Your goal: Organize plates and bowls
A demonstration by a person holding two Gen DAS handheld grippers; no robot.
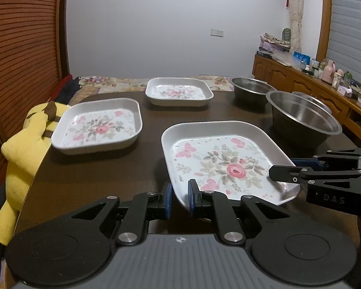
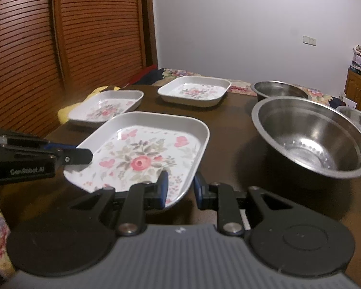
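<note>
1. Your left gripper (image 1: 179,198) is clamped on the near-left rim of the floral plate (image 1: 226,166): one blue pad sits inside the wall, the other outside it.
2. Your right gripper (image 2: 179,187) grips the same floral plate at its near-right corner; the rim runs between its two blue pads, which stand only narrowly apart.
3. In the left wrist view the right gripper enters from the right edge, its black finger lying over the plate's right rim. In the right wrist view the left gripper enters from the left edge in the same way.
4. The held plate looks tilted, with its near edge off the dark table (image 1: 103,173). How far it is raised, you cannot tell.
5. Two more floral plates rest on the table: one at the left (image 1: 98,125), one at the far middle (image 1: 178,91), well apart from each other.
6. Three steel bowls stand at the right: a large one (image 2: 310,137) nearest, a second (image 2: 279,90) behind it, a third (image 2: 359,120) partly cut off at the far right.
7. A yellow plush toy (image 1: 24,149) sits against the table's left edge.
</note>
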